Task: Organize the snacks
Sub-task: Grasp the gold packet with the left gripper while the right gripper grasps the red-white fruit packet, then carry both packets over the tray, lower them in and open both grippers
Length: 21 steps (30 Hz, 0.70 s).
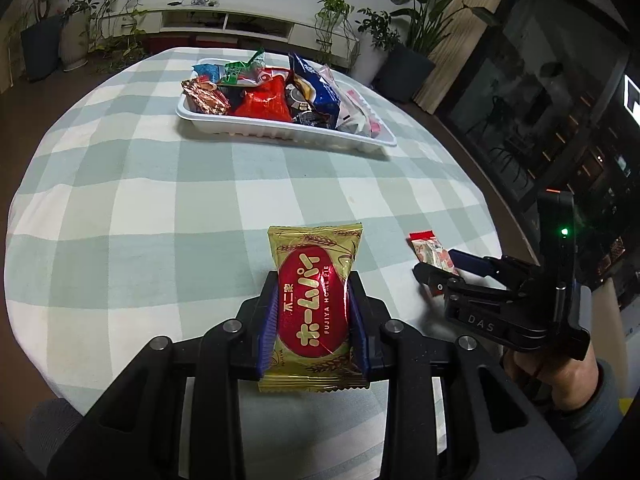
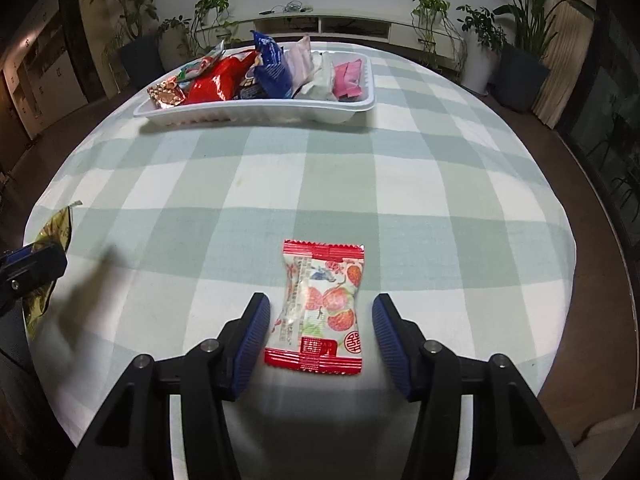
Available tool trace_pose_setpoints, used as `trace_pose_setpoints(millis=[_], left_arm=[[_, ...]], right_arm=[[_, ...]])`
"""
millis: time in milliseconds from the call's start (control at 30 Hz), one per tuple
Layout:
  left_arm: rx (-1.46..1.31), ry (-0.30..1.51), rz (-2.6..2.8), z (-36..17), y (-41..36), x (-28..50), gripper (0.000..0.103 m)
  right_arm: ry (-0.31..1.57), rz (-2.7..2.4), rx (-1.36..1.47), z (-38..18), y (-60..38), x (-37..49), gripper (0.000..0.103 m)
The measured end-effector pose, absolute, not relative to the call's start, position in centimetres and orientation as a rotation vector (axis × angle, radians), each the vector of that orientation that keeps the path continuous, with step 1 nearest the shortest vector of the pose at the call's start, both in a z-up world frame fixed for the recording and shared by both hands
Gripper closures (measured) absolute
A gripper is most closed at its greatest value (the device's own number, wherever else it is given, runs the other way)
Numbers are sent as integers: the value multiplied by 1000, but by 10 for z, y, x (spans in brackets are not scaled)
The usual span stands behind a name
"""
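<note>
My left gripper [image 1: 314, 316] clamped the gold pie packet [image 1: 314, 304] at lower centre. My right gripper [image 2: 320, 336] stood open around the lychee candy [image 2: 320, 308] on the desk [image 2: 440, 200], pads not touching; the full snack tray [image 2: 256, 114] sat unobstructed at the top.

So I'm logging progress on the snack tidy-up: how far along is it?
Mostly done: the white tray already holds a pile of packets. In hand: the left tool is shut on the gold pie packet. Left: the strawberry candy packet lies on the checked cloth between the right tool's open pads, ungripped.
</note>
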<state>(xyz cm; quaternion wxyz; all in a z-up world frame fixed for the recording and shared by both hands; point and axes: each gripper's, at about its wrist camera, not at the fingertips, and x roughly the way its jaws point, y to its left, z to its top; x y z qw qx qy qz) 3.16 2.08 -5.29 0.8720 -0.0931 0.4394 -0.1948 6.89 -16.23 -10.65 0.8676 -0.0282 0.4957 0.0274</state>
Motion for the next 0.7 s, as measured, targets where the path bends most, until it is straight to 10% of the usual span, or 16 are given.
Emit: trace_pose_setpoints(millis=[700], left_arm=[[-252, 866, -376, -38, 52, 36, 74]], right_arm=[[999, 124, 189, -76, -194, 70, 72]])
